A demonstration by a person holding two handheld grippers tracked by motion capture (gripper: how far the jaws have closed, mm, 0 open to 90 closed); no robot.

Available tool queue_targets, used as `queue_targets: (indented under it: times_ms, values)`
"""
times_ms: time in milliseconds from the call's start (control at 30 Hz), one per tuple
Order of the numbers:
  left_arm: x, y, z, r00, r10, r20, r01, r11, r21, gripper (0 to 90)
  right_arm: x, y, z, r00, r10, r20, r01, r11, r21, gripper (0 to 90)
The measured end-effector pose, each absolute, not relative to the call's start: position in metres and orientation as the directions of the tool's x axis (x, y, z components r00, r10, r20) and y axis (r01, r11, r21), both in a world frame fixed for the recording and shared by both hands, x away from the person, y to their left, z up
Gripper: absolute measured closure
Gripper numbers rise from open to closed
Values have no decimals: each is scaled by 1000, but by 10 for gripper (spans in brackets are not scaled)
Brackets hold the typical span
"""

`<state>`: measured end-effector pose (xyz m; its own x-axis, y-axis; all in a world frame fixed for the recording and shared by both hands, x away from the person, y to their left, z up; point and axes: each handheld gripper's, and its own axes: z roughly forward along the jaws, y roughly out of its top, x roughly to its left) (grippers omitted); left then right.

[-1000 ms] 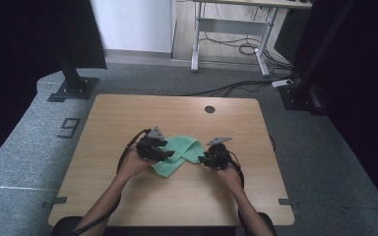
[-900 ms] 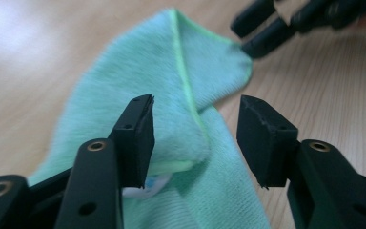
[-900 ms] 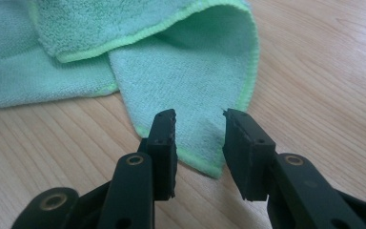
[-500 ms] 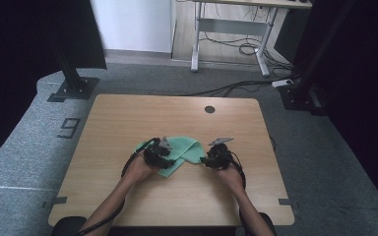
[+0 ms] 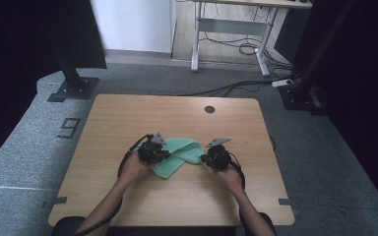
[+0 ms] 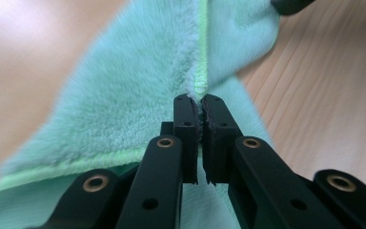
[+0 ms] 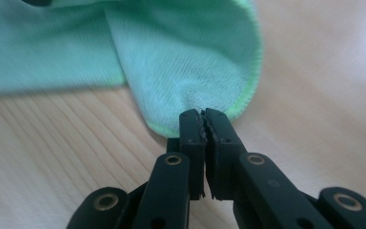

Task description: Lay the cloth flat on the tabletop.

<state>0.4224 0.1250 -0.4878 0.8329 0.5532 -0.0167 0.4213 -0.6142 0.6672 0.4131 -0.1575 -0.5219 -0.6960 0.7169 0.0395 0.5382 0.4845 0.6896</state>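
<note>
Wooden surface (image 5: 128, 118) carries a green cloth (image 5: 179, 155). Both jaws have just been closing: left hand-held gripper (image 6: 199, 107) and right hand-held gripper (image 7: 204, 119) now pinch its hems (ready, probably, for lifting or folding).

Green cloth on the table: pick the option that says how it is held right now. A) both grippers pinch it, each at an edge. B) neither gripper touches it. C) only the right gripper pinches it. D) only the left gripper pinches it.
A: the left gripper has its jaws shut on a stitched hem of the green cloth, and the right gripper has its jaws shut on a corner.
</note>
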Motion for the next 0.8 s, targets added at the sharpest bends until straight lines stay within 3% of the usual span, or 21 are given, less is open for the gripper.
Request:
queue_targets:
  times_ms: [200, 233, 300, 333, 400, 600, 800]
  values:
    - [456, 158, -409, 741, 671, 21, 414, -482, 772, 832, 432, -161, -454, -658, 751, -52, 451, 448, 772, 856]
    - [466, 162, -401, 678, 732, 70, 434, -476, 765, 767, 441, -159, -442, -646, 760, -68, 431, 436, 790, 832]
    - [483, 175, -394, 561, 821, 108, 492, -436, 754, 510, 461, -158, -426, -582, 805, -115, 436, 428, 791, 560]
    - [487, 182, -393, 536, 839, 87, 504, -402, 765, 424, 470, -160, -422, -553, 826, -111, 464, 415, 783, 505]
    - [485, 196, -395, 522, 851, 64, 506, -369, 780, 320, 476, -167, -422, -537, 841, -71, 486, 377, 789, 443]
    - [481, 217, -426, 531, 847, 11, 537, -347, 769, 206, 466, -183, -448, -548, 836, -8, 533, 357, 767, 388]
    - [480, 213, -442, 568, 823, 5, 536, -375, 756, 165, 460, -185, -461, -566, 825, 6, 537, 363, 761, 347]
